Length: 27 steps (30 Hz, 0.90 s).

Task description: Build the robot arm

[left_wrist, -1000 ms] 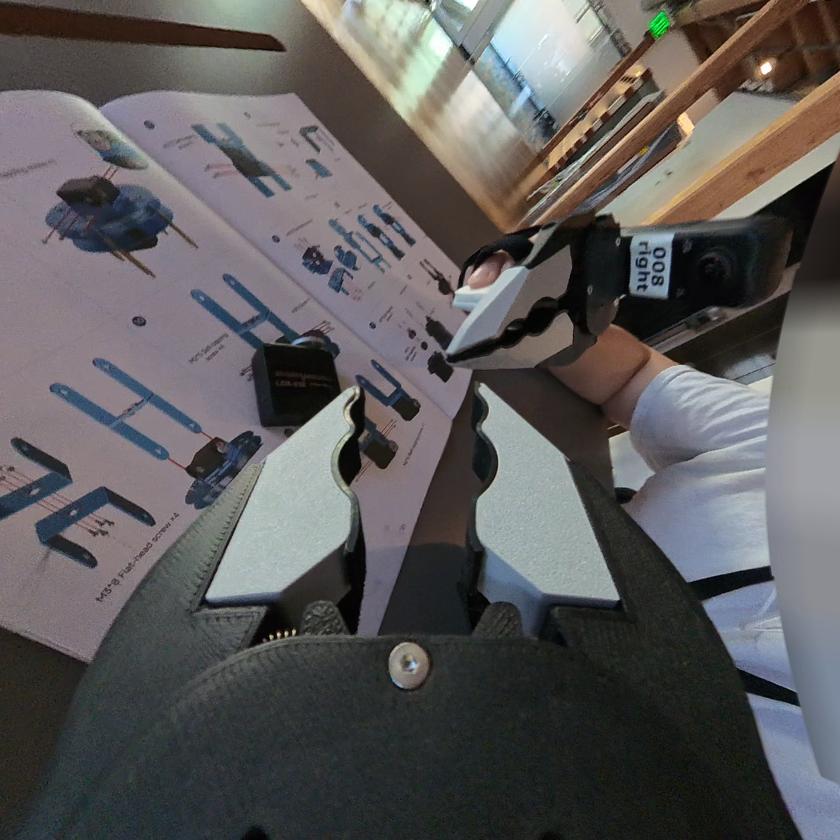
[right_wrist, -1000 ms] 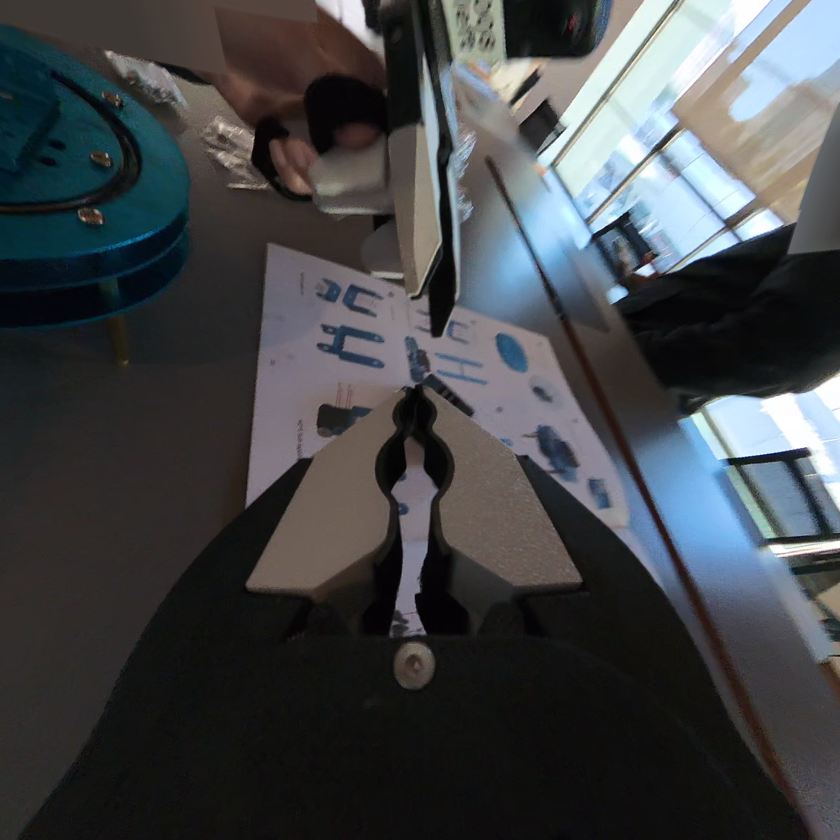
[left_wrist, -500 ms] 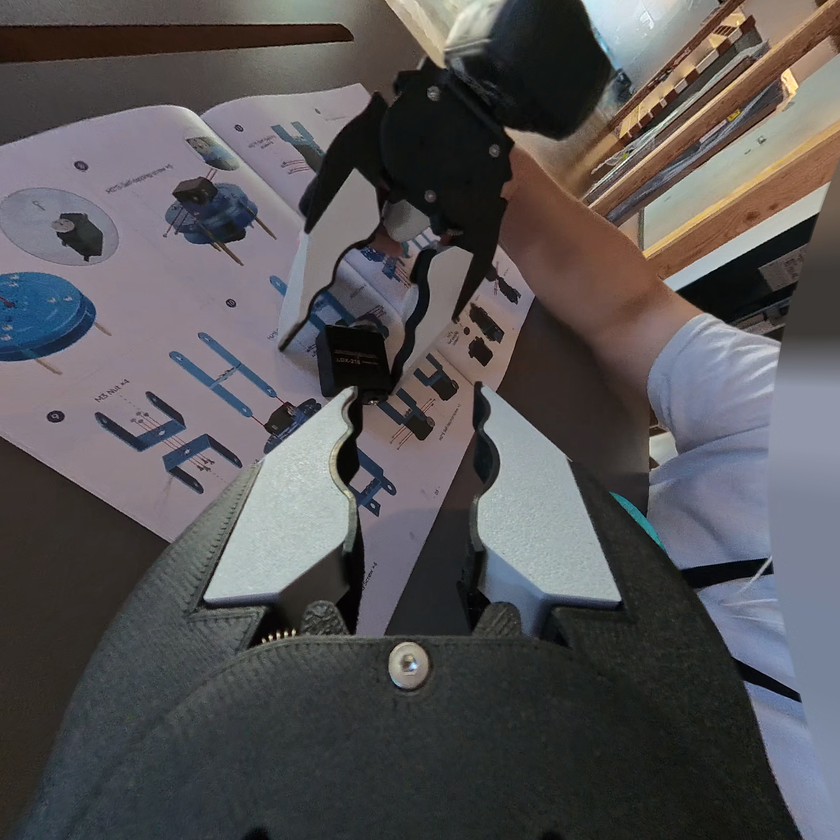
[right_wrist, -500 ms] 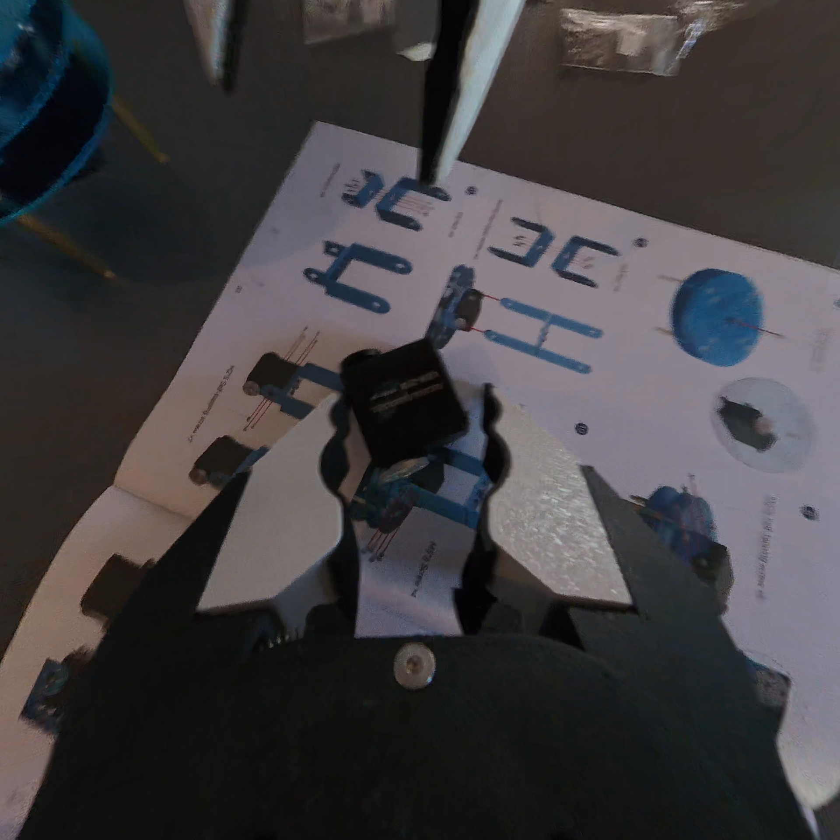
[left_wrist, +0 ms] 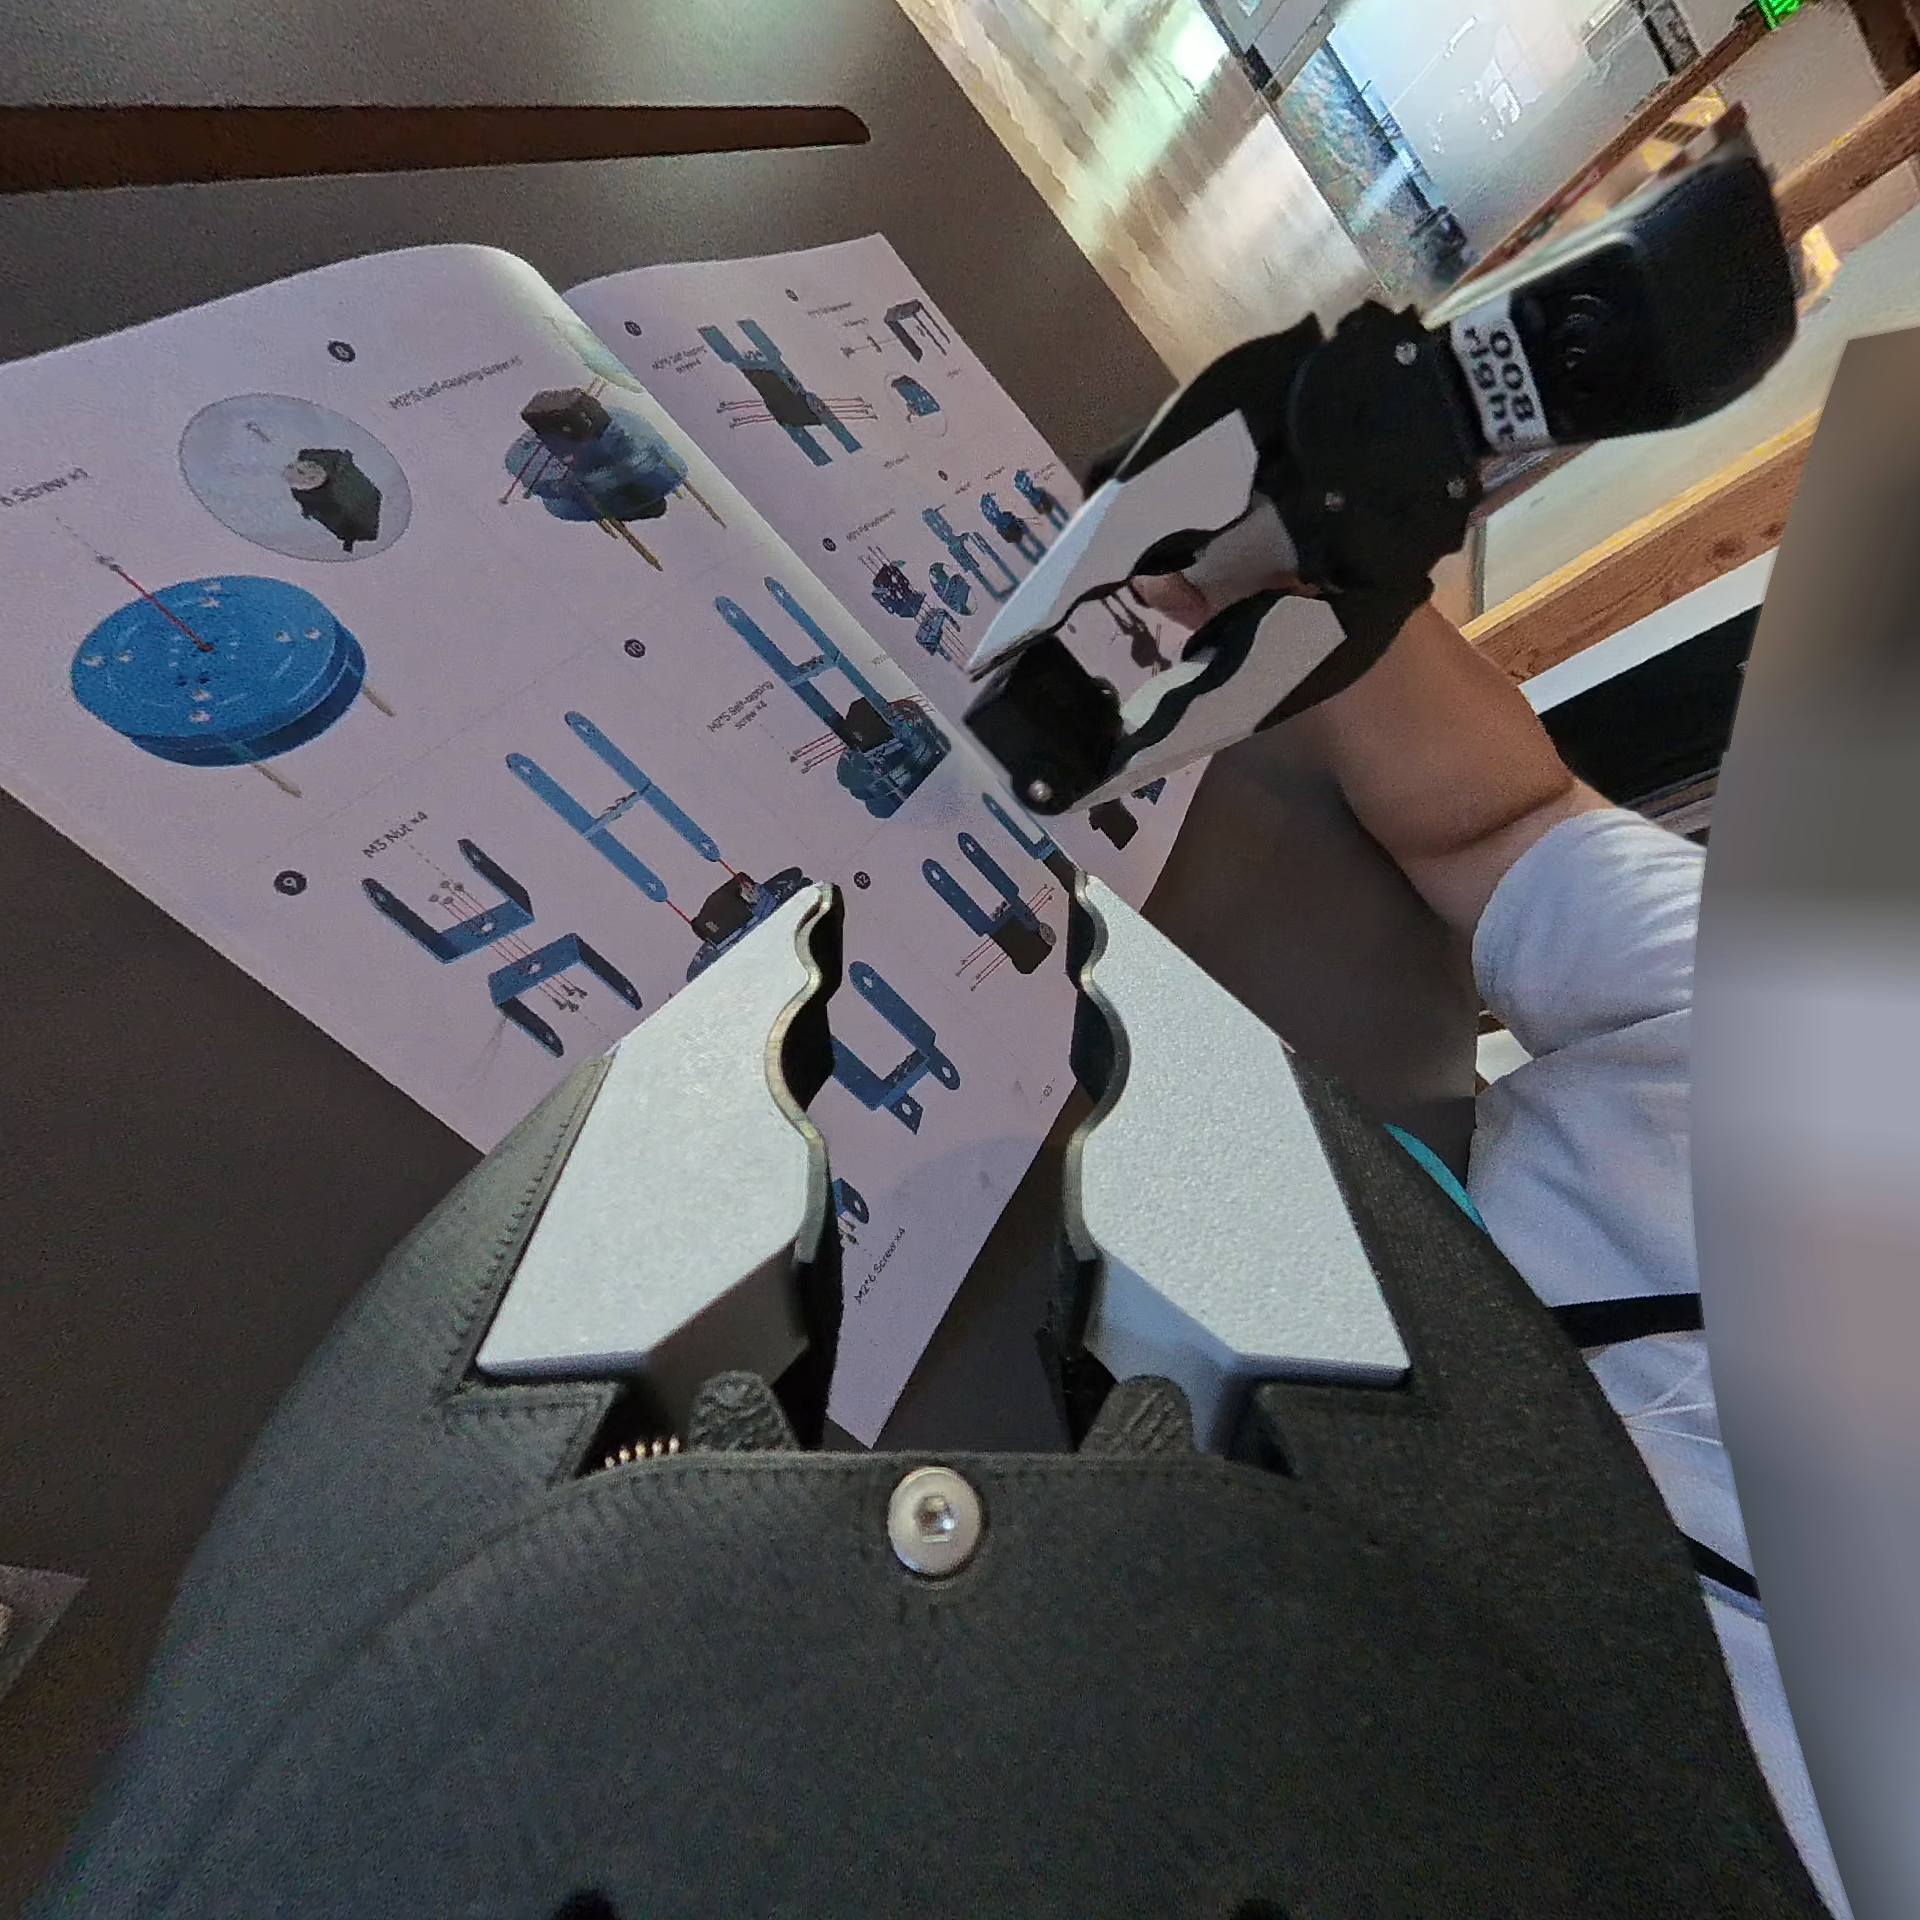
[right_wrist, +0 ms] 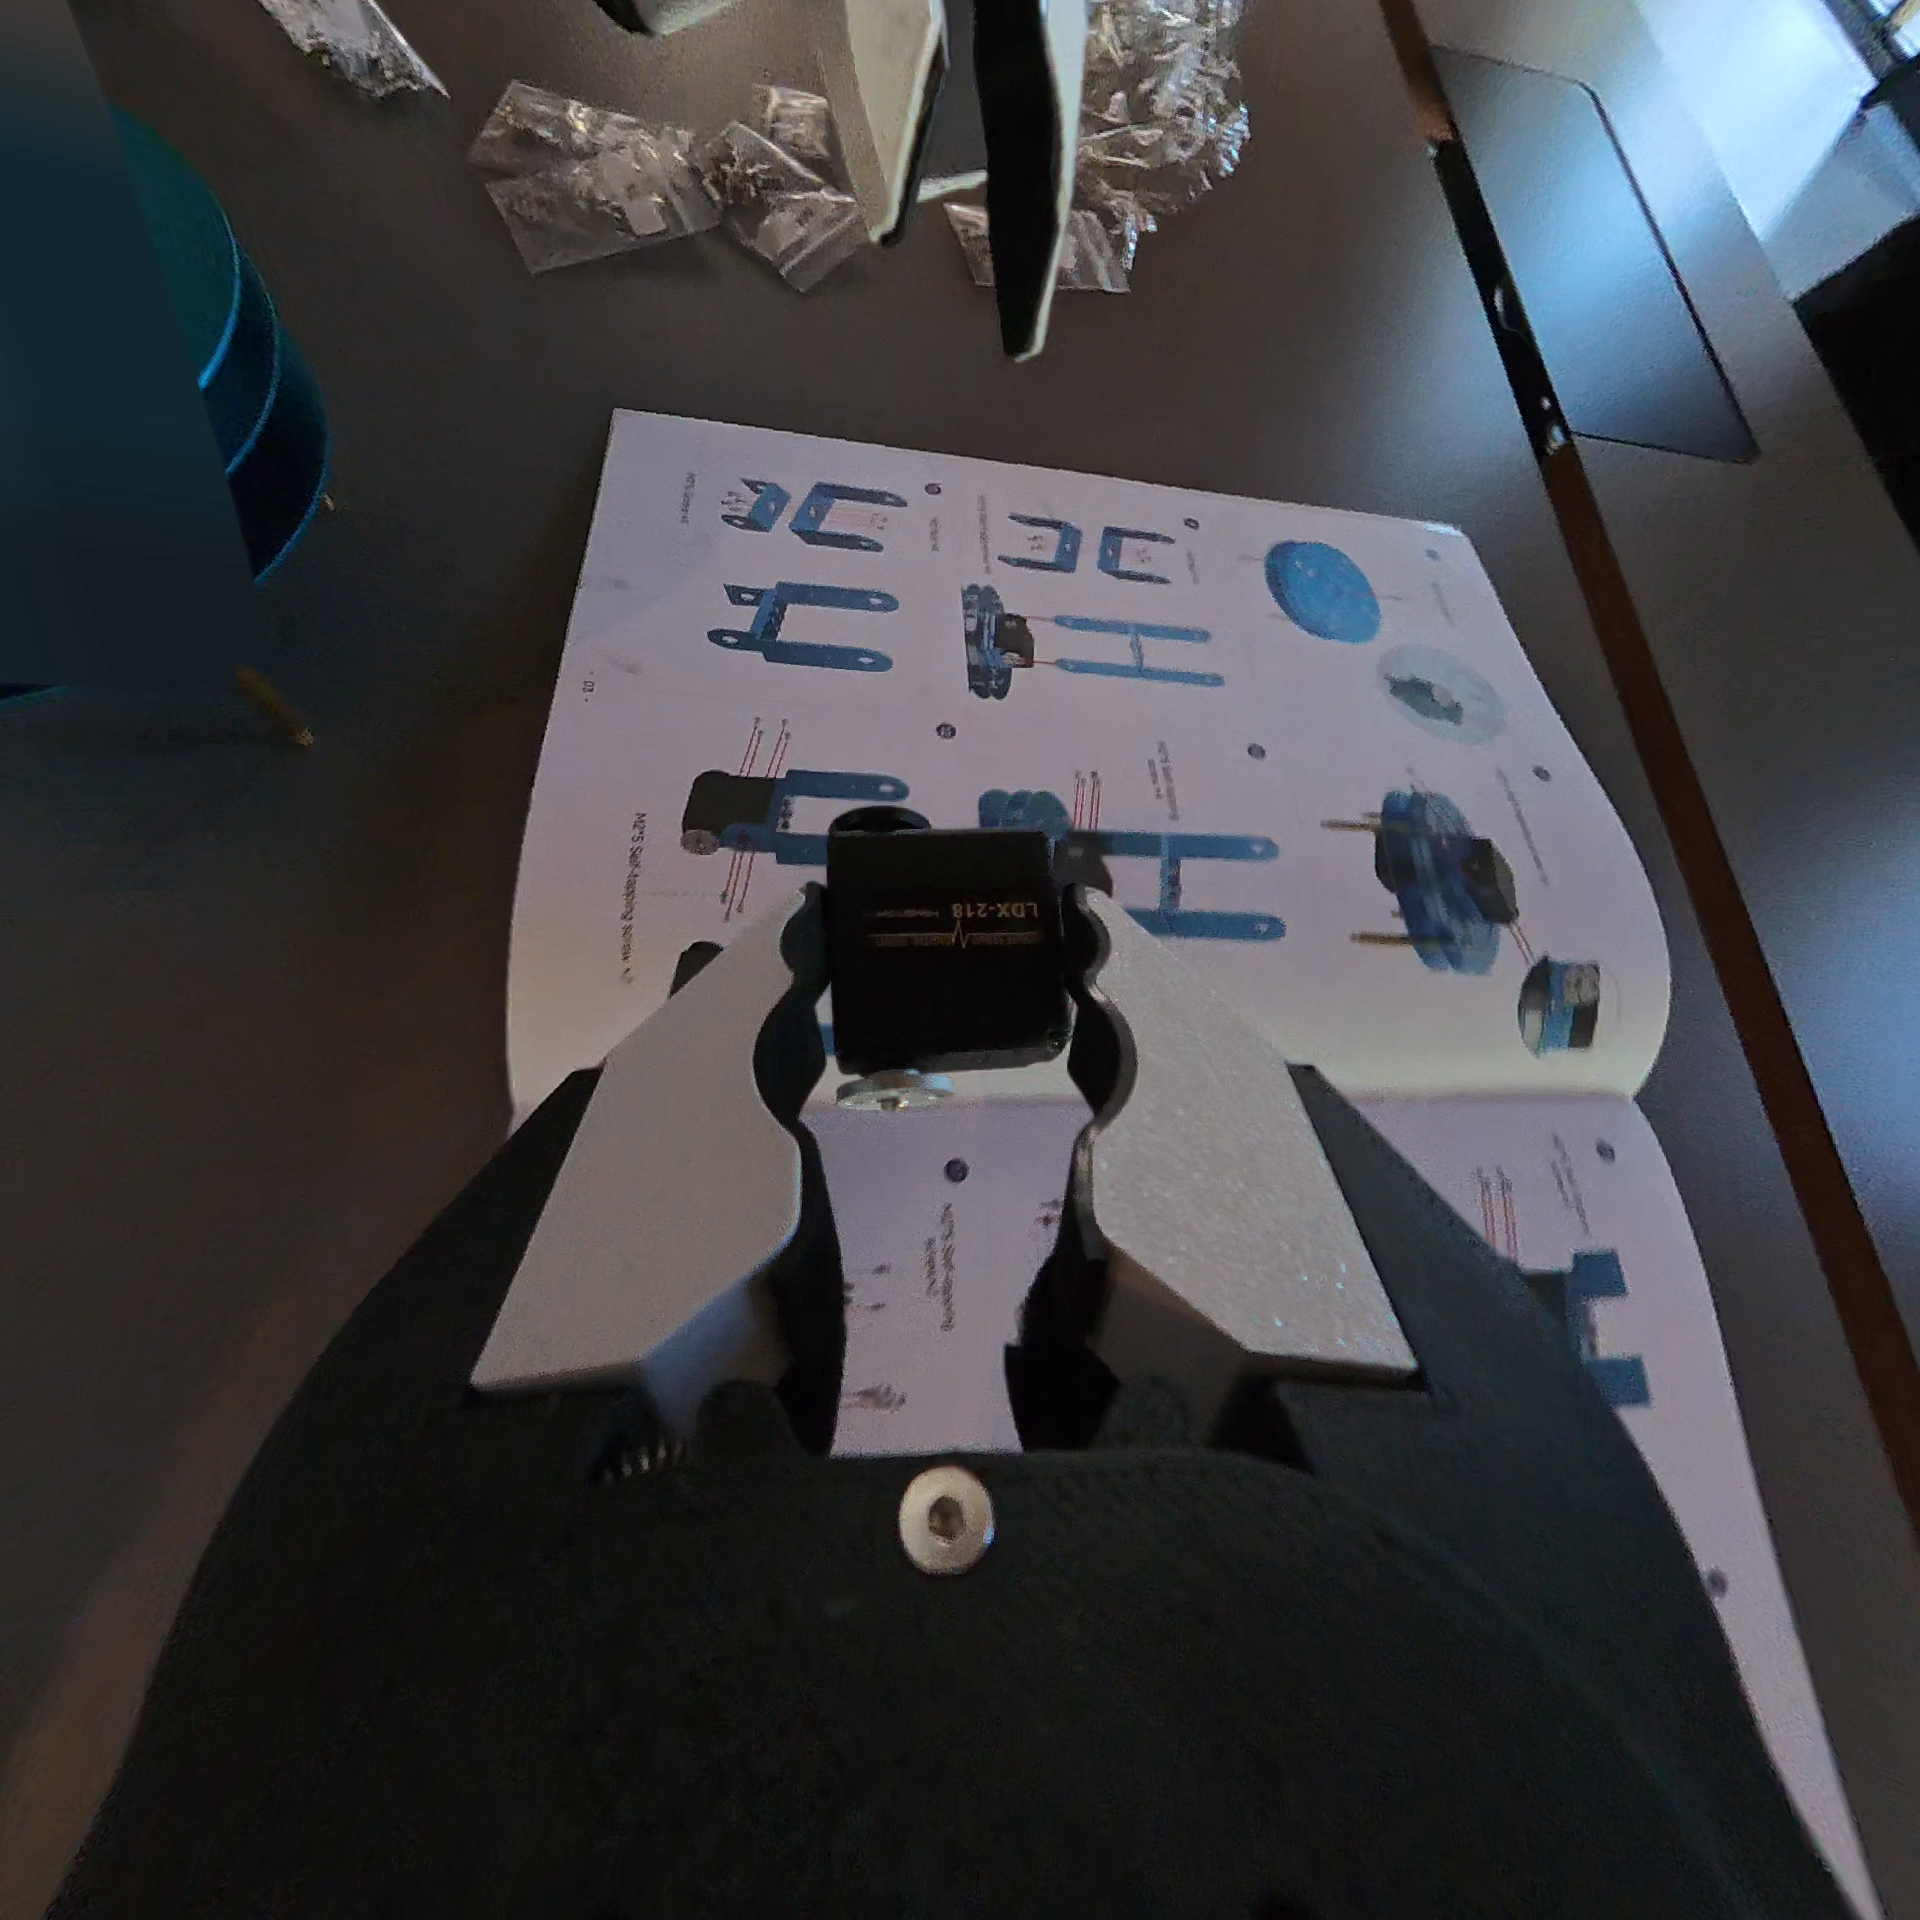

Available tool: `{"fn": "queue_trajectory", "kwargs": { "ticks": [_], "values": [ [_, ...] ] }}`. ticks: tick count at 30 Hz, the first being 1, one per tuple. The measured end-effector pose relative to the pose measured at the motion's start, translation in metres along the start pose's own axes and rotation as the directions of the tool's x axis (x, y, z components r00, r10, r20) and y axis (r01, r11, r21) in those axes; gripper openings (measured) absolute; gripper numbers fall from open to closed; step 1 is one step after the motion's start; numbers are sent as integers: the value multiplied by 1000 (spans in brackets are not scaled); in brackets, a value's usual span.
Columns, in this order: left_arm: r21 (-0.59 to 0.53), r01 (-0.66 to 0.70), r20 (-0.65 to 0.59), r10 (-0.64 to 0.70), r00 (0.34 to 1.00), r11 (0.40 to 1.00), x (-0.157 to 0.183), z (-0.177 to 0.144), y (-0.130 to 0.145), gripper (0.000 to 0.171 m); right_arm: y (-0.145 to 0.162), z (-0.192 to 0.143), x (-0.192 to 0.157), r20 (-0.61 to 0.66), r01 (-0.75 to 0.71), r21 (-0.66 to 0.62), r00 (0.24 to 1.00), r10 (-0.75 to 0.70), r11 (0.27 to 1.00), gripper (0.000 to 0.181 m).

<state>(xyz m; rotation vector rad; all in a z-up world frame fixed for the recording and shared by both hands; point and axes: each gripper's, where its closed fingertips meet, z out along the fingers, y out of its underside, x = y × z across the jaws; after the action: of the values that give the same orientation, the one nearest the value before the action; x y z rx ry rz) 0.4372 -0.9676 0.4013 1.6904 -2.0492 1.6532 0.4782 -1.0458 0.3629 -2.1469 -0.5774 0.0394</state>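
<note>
My right gripper (right_wrist: 943, 914) is shut on a small black servo motor (right_wrist: 940, 956) and holds it above an open instruction booklet (right_wrist: 1299, 997). A metal disc shows under the servo. In the left wrist view the right gripper (left_wrist: 1049, 727) holds the servo (left_wrist: 1044, 722) lifted off the booklet (left_wrist: 436, 665), a little beyond my own fingers. My left gripper (left_wrist: 951, 904) is open and empty, hovering over the booklet's near corner. Its fingers (right_wrist: 1023, 156) show at the top of the right wrist view.
The booklet lies on a dark table (right_wrist: 343, 935). Several small clear bags of parts (right_wrist: 644, 187) lie beyond the booklet. A blue round base on brass legs (right_wrist: 239, 436) stands at the left. A person's arm and white sleeve (left_wrist: 1579, 977) are at the right. Left tips to right tips: about 11 cm.
My right gripper came down over the servo on the booklet, closed on it and lifted it off the page. My left gripper stayed open and shifted a little.
</note>
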Motion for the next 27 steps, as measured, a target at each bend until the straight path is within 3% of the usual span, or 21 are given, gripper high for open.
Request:
{"fn": "queue_trajectory", "kwargs": {
  "ticks": [7, 12, 16, 20, 27],
  "values": [
    [-101, -61, 78, 70, 995, 993, -8, 8, 17, 42, 12, -9, -18, -106, -173, 20, 979, 174, 985, 43],
    [-244, -109, 175, 154, 973, 964, -26, 22, 43, 42, 13, -8, -38, -89, -307, 88, 945, 314, 948, 42],
    [-301, -130, 220, 201, 954, 945, -34, 27, 52, 38, 17, 7, -18, -135, -295, 27, 946, 296, 955, 42],
    [-345, -114, 243, 206, 948, 932, -40, 28, 61, 38, 24, 22, -13, -85, -369, -53, 927, 364, 928, 43],
    [-356, -101, 255, 201, 946, 929, -42, 27, 63, 34, 30, 26, -19, -156, -222, -159, 968, 198, 962, 43]
  ]
}}
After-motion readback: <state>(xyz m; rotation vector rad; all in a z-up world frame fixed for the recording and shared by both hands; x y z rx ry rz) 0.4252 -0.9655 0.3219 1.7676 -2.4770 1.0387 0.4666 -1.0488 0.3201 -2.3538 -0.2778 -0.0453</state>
